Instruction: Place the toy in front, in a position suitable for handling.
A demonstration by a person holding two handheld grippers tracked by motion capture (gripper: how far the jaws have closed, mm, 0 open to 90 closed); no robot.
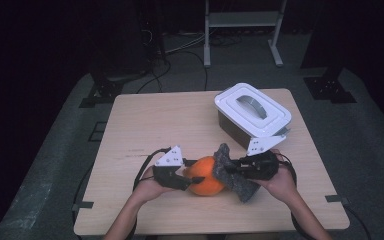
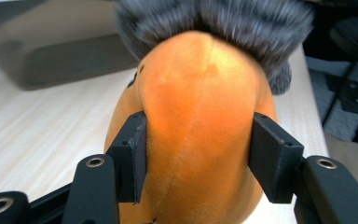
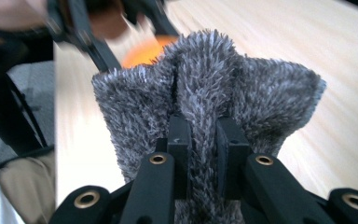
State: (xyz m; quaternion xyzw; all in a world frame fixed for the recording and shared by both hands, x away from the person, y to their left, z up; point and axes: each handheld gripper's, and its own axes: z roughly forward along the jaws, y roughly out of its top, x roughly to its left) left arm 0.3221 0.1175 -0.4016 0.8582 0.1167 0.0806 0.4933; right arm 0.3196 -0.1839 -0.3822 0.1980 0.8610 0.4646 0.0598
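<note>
- Progress is judged as mid-way: an orange plush toy (image 1: pixel 206 176) lies low in the centre of the high view on the desk (image 1: pixel 145 120), and a grey fluffy cloth (image 1: pixel 232 172) is pressed against its right side, so wiping or wrapping of the toy seems to be in hand, which of the two cannot be told.
- The left gripper (image 1: pixel 186 176) is seen at the toy's left end; in the left gripper view its fingers (image 2: pixel 133 154) stand part-way closed, pressed on both flanks of the orange plush (image 2: pixel 200 121), so the toy is held steady.
- The right gripper (image 1: pixel 237 169) is closed tight; in the right gripper view a fold of the grey cloth (image 3: pixel 205 102) is pinched between its fingers (image 3: pixel 181 140).
- Most of the toy's orange surface is still bare, so much of the work looks left to do.
- A box with a white lid and a curved handle (image 1: pixel 252 109) stands at the upper right of the desk, apart from the toy. The lid is on, so whatever is inside cannot be told.
</note>
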